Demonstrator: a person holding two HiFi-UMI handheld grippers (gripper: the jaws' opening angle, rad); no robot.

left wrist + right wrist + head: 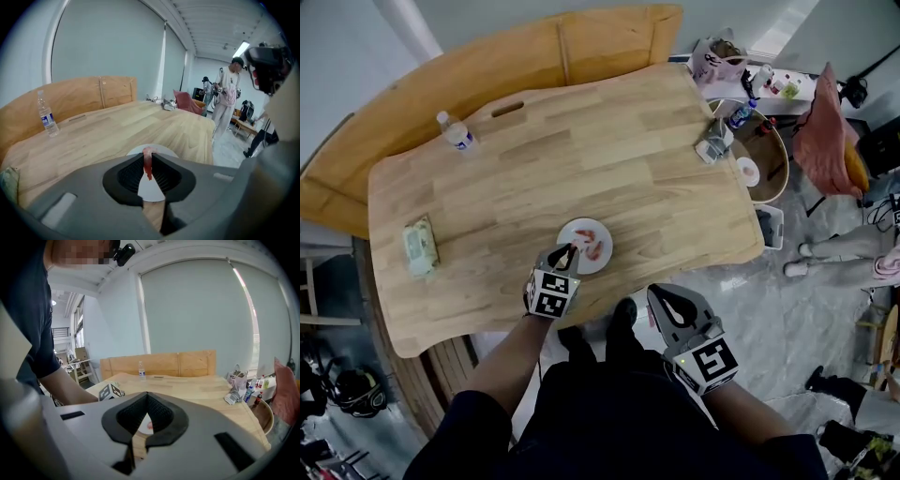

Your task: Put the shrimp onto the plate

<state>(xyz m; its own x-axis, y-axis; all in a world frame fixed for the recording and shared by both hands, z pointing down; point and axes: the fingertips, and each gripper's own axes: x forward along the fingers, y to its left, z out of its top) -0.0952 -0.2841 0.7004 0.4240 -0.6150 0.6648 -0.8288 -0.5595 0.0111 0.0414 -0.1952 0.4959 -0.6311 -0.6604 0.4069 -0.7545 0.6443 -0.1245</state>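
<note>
A white plate (602, 265) lies near the front edge of the wooden table (581, 159), with a red shrimp (594, 249) on it. My left gripper (568, 250) hangs over the plate's left part, shut on another shrimp (147, 165) that dangles between its jaws; the plate (153, 189) shows below it. My right gripper (664, 296) is held off the table by my body, shut with nothing in it. In the right gripper view its jaws (146, 395) meet at the tip, and the plate (143, 426) shows through the gap behind them.
A water bottle (457, 132) stands at the table's far left and a wipes packet (420, 246) lies at the left edge. A small pouch and bottle (715, 139) sit at the far right corner. A round side table (775, 159) stands to the right; a person (227, 101) stands beyond.
</note>
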